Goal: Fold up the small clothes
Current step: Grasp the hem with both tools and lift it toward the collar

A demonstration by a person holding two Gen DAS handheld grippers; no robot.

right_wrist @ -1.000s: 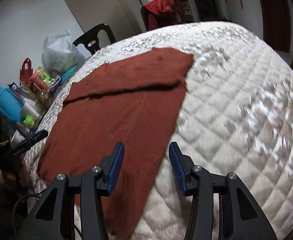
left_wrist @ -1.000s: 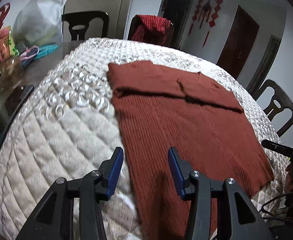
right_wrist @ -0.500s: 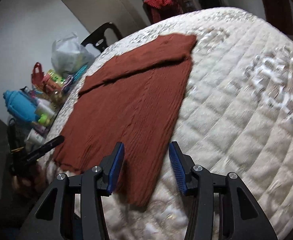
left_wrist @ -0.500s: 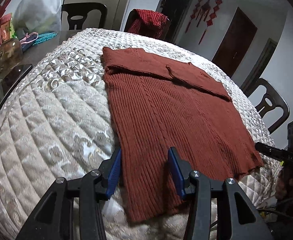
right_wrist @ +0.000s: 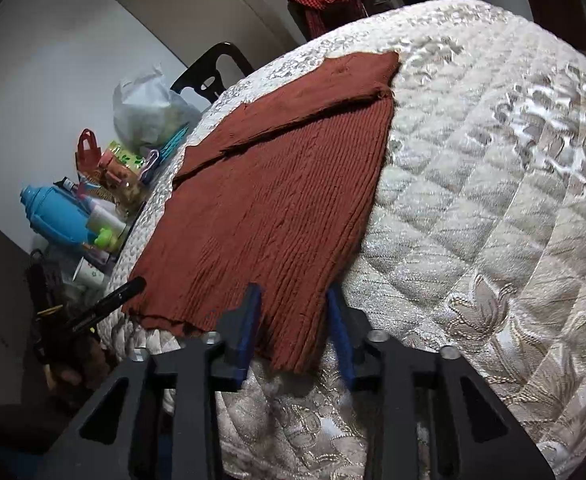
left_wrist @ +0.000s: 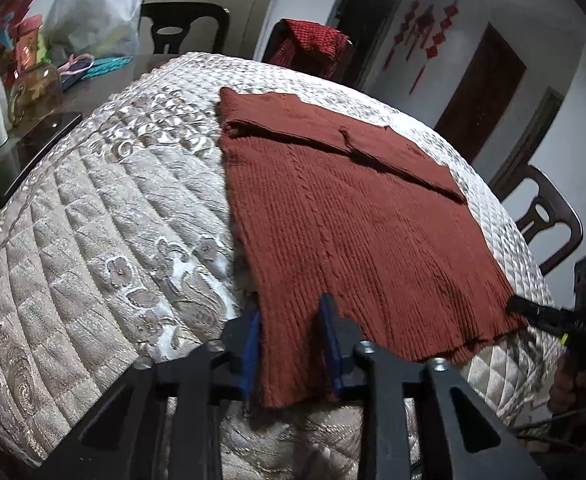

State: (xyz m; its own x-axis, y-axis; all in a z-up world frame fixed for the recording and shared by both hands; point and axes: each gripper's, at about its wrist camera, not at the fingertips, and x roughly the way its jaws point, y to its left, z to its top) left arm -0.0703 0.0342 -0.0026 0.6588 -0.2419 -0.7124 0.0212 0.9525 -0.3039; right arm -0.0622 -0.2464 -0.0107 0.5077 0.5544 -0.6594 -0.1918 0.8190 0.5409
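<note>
A rust-brown ribbed knit garment (left_wrist: 349,216) lies flat on the quilted cream cover (left_wrist: 105,220), its sleeves folded across the far end. It also shows in the right wrist view (right_wrist: 277,200). My left gripper (left_wrist: 293,344) is open, its blue pads on either side of the garment's near left corner at the hem. My right gripper (right_wrist: 293,328) is open, straddling the near right corner of the hem. Neither has closed on the cloth.
Black chairs (left_wrist: 549,216) stand around the table. One at the back holds a red cloth (left_wrist: 313,48). Clutter sits at the left: a white bag (left_wrist: 93,12), a jar (left_wrist: 37,88), a blue bottle (right_wrist: 53,216). The right gripper shows at the left wrist view's right edge (left_wrist: 565,316).
Both grippers have moved down and forward to the garment's near hem. Their open jaws now straddle the two near corners, where earlier they hovered above the cloth.
</note>
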